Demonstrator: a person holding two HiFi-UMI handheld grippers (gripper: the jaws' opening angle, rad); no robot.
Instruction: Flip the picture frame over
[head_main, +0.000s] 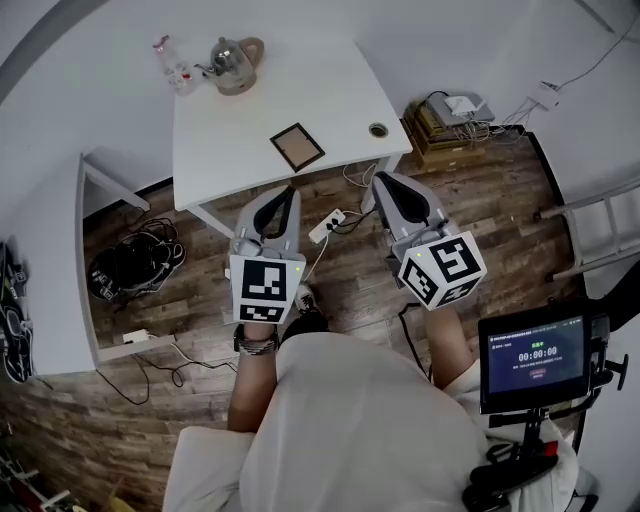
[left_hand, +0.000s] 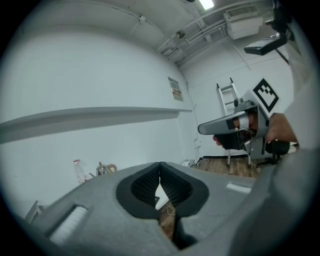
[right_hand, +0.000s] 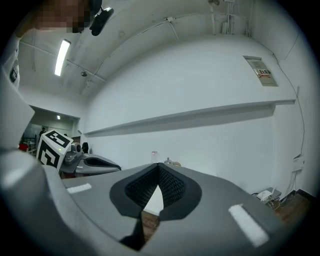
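The dark-rimmed, pale-centred picture frame (head_main: 297, 147) lay flat by the table (head_main: 270, 90) edge; the left gripper (head_main: 288, 192) and right gripper (head_main: 384, 182) were closed, empty.

White walls (left_hand: 75, 70), one with a long ledge (right_hand: 200, 116) along it. Dark wood-plank floor (head_main: 500, 210) with a tangle of black cables (head_main: 135, 265). White table (head_main: 250, 110) near the wall, stepladder (head_main: 598, 225) at the right. Lit strip light (right_hand: 63, 56) overhead.
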